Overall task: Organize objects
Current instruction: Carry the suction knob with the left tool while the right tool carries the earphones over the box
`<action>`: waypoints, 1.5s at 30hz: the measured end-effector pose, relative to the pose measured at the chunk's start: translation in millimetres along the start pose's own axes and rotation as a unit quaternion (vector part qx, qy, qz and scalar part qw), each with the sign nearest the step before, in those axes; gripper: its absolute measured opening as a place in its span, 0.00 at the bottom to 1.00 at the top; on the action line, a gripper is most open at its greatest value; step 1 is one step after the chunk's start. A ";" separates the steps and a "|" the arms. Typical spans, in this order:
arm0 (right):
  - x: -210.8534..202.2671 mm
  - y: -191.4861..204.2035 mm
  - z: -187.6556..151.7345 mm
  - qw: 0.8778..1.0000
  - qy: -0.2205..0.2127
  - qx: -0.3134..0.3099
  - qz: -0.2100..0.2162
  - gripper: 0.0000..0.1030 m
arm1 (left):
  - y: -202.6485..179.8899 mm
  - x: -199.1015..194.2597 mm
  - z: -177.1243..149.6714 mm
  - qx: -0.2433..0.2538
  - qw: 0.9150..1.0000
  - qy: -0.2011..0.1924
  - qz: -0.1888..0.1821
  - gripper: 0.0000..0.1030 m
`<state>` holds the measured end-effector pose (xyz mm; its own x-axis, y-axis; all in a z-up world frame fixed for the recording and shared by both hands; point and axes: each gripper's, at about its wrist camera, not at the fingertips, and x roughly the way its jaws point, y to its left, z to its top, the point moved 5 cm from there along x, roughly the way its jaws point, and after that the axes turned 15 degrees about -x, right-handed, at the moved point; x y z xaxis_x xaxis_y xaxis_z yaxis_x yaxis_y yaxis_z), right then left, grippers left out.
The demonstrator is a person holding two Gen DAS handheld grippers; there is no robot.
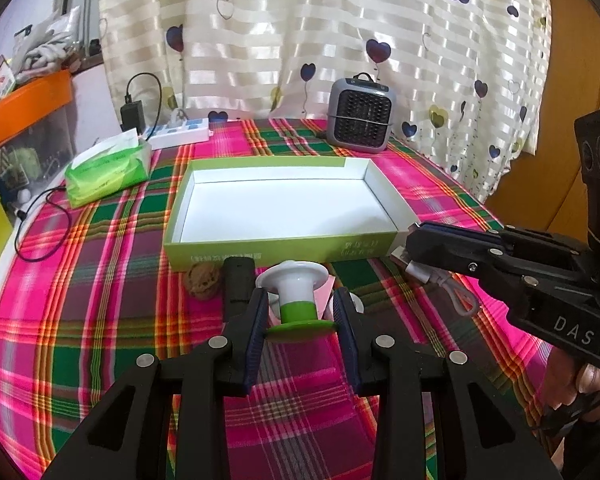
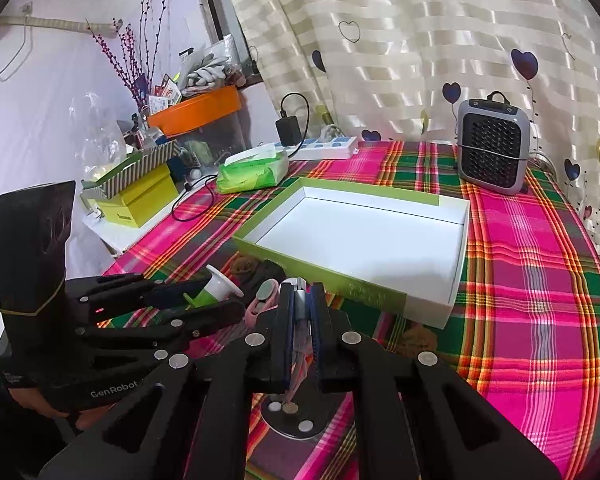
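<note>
Between the left claw's (image 1: 301,334) pads sits the green-white spool (image 1: 296,300)

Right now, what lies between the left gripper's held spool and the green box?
In the left wrist view, only bare plaid tablecloth separates the green-and-white spool from the box.

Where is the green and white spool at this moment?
The green and white spool sits between the left gripper fingers, just in front of the near wall of the open green box, with a walnut to its left in the left wrist view.
</note>
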<state>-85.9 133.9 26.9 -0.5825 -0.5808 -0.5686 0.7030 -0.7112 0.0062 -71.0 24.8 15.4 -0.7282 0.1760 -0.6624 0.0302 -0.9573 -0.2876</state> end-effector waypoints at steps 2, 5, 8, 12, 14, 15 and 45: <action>1.0 0.0 1.1 1.000 0.000 -0.001 -0.001 0.08 | -0.3 1.2 1.8 0.001 1.000 -0.001 0.002 0.30; 2.9 -1.5 2.4 1.000 0.000 -0.002 -0.002 0.08 | -0.5 2.7 4.3 0.001 1.000 -0.002 0.006 0.30; 4.7 -1.6 3.6 1.000 0.001 -0.002 -0.003 0.08 | 0.5 5.5 6.8 0.000 1.000 -0.001 0.010 0.30; 7.4 -1.8 5.7 1.000 0.003 -0.004 -0.003 0.08 | 1.4 8.5 8.9 0.001 1.000 -0.001 0.015 0.31; 9.3 -2.6 6.9 1.000 0.004 -0.007 -0.003 0.08 | 1.4 9.8 9.8 0.003 1.000 -0.002 0.018 0.31; 10.1 -3.1 7.7 1.000 0.005 -0.008 -0.004 0.08 | 1.3 10.6 11.0 0.005 1.000 -0.002 0.020 0.31; 48.7 -35.4 31.0 0.998 0.031 -0.030 -0.035 0.08 | -2.9 48.3 55.6 0.040 0.997 -0.021 0.056 0.31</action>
<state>-151.8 118.5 24.5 -0.6064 -0.5037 -0.6153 0.6853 -0.7235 -0.0830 -144.3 23.4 22.7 -0.7516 0.0584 -0.6570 0.0601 -0.9859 -0.1564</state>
